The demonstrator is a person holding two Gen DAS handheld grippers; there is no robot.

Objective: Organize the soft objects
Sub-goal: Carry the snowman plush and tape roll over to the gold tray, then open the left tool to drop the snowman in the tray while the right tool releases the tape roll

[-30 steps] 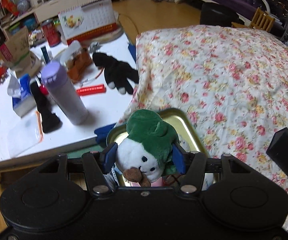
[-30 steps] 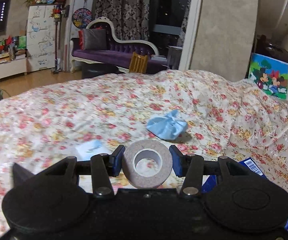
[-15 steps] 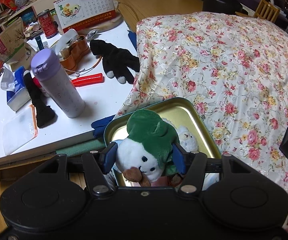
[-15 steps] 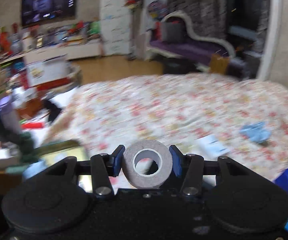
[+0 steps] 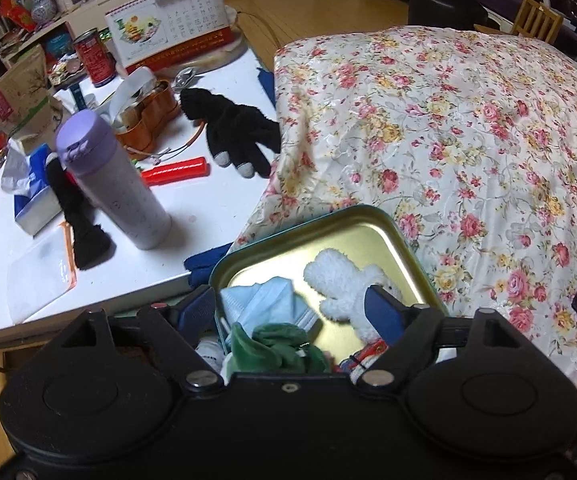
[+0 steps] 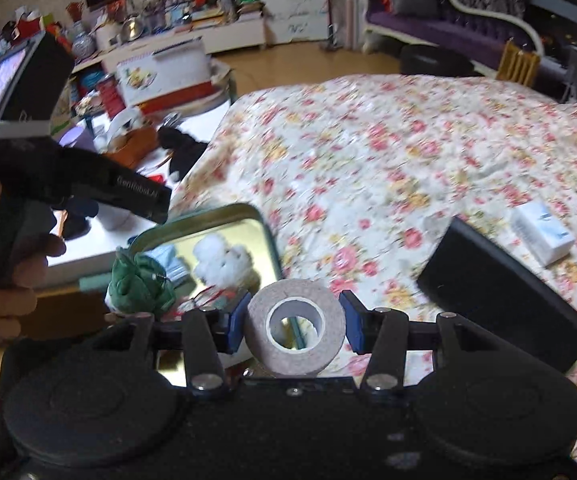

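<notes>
- Left gripper (image 5: 290, 308): its jaws have just been opening and now stand wide, pads clear of the green plush toy (image 5: 278, 346), which lies between them at the near rim of the gold tin (image 5: 372, 226). The gripper points steeply down over the tin's 6 o'clock edge.
- Risk, left side: the green plush toy sits at the rim, partly over the edge (judged from the right wrist view, where it bulges at the tin's 9 o'clock side). A careless pull-away could snag it on a pad and tip it out onto the floor gap beside the white table (image 5: 208, 208).
- Tin contents: a white plush toy (image 5: 344, 284) at centre and a blue face mask (image 5: 262, 300) toward 8 o'clock are already inside, so free space is limited.
- Right gripper (image 6: 293, 326): jaws narrowed onto the tape roll (image 6: 295, 334), one pad against each flat side, bore facing the camera. It points down toward the tin from the 4 o'clock side.
- Risk, right side: the two grippers converge on one tin; the left tool body fills the 9 o'clock region of the right wrist view, so a collision is possible.
- Risk, release: the tape roll may land on edge and roll off onto the floral quilt (image 6: 368, 152).
</notes>
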